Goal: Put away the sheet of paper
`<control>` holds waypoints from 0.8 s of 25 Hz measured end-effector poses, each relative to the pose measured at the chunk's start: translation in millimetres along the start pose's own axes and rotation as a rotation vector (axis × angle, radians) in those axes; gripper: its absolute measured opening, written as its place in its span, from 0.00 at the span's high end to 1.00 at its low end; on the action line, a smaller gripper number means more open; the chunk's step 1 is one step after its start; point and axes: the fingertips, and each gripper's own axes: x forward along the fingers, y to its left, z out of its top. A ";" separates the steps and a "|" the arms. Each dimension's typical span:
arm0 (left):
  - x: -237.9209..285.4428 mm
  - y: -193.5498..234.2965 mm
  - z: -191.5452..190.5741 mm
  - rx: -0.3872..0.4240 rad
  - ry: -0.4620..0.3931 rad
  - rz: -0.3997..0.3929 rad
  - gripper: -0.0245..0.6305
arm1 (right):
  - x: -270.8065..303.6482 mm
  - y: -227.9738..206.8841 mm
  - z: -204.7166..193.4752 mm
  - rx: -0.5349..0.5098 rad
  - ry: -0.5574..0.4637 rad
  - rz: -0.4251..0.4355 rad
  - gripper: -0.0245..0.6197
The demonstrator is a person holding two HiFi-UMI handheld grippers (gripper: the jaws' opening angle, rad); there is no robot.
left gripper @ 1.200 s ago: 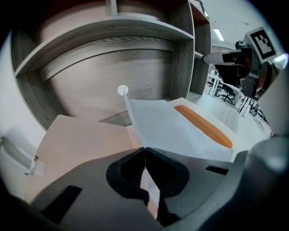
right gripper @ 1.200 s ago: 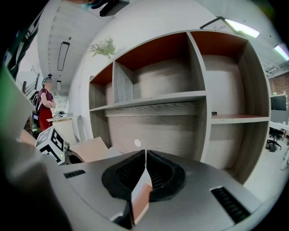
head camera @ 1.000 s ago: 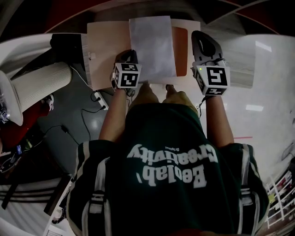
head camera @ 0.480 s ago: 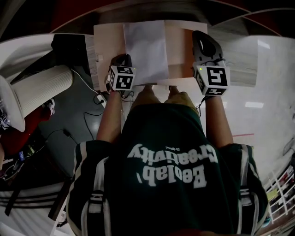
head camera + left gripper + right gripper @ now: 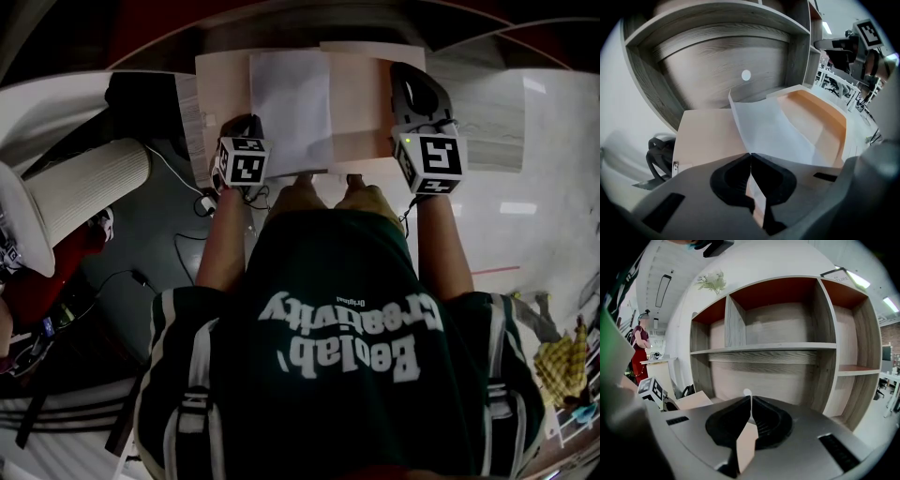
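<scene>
A tan folder (image 5: 220, 89) lies open in front of me, with a white sheet of paper (image 5: 291, 108) on it. My left gripper (image 5: 246, 131) is shut on the folder's near edge (image 5: 712, 136), where the sheet's near corner (image 5: 773, 133) also runs into the jaws. My right gripper (image 5: 417, 89) is shut on the edge of the folder's right flap (image 5: 746, 446), seen edge-on between its jaws. That flap (image 5: 361, 103) stands raised and curves up at the right (image 5: 820, 117), showing its orange inside.
A grey wooden shelf unit (image 5: 778, 348) with open compartments stands straight ahead, its lower board (image 5: 722, 61) just beyond the folder. A white ribbed chair (image 5: 80, 192) and floor cables (image 5: 187, 234) are at my left. A person (image 5: 640, 350) stands far off to the left.
My left gripper has moved left and a little down. The folder and sheet have shifted left. The right flap now hides the orange inside that showed beside the sheet.
</scene>
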 end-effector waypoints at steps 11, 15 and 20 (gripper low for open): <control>1.5 4.4 -5.8 -0.026 0.017 -0.004 0.93 | -1.5 -0.5 -1.9 -0.001 0.022 -0.014 0.90; 0.7 7.9 -6.0 -0.040 0.016 0.004 0.93 | -2.6 -1.0 0.8 -0.002 0.013 -0.016 0.90; 6.5 4.3 2.9 -0.038 0.007 -0.007 0.93 | -2.5 -5.2 2.1 -0.003 0.015 -0.025 0.90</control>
